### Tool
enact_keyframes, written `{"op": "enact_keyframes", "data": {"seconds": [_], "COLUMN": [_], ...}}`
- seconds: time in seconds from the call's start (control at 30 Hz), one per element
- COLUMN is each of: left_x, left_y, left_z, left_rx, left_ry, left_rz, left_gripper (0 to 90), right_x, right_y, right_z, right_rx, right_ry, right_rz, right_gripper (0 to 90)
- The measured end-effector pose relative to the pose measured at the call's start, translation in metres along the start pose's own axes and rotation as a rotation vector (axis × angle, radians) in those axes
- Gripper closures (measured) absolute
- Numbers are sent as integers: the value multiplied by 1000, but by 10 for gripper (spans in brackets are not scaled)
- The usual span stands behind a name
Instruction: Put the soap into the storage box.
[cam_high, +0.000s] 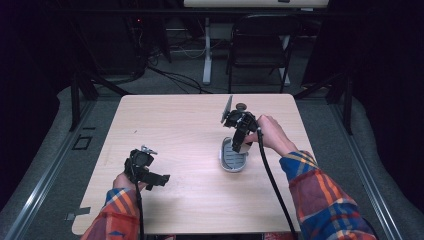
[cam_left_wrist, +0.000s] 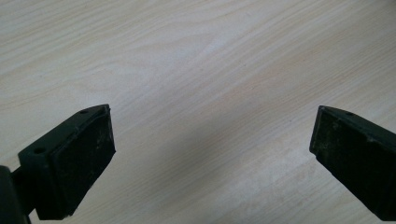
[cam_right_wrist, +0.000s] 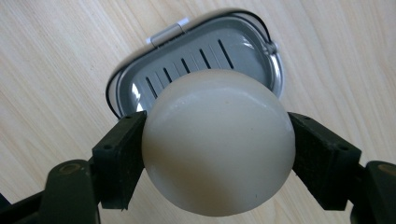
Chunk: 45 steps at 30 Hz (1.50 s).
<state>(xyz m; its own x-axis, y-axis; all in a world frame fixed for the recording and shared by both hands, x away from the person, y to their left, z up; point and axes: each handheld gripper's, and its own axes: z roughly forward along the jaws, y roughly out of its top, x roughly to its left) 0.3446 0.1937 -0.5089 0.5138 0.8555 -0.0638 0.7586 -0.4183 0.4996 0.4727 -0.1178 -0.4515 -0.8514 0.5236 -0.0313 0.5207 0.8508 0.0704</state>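
A rounded cream-white soap bar is clamped between the two black jaws of my right gripper. It hangs just above a grey slotted soap dish that lies on the wooden table. From above, the right gripper points down over the soap dish right of the table's middle, and the soap bar peeks out pale at its tip. My left gripper rests low near the table's front left. Its jaws stand wide apart over bare wood in the left gripper view, holding nothing.
The light wooden table has bare surface around both grippers. Beyond its far edge stand a black folding chair and a white desk leg. Cables lie on the grey floor there.
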Motion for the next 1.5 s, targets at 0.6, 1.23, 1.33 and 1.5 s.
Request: {"op": "enact_keyframes", "data": {"seconds": [0.6,1.23,1.33,1.5], "left_x": [0,0,0,0], "left_y": [0,0,0,0], "left_z": [0,0,0,0], "left_rx": [0,0,0,0], "left_ry": [-2,-2,-2,-2], "left_rz": [1,2,1,1], "left_gripper": [0,0,0,0], "right_x": [4,4,3,2], "right_y": [12,8,7,5], "right_z": [25,46,48,50], "right_rx": [-5,-18,-19,-23], "right_ry": [41,66,69,74], "right_rz": [-4,12,15,15], "right_gripper": [242,241,241,240]}}
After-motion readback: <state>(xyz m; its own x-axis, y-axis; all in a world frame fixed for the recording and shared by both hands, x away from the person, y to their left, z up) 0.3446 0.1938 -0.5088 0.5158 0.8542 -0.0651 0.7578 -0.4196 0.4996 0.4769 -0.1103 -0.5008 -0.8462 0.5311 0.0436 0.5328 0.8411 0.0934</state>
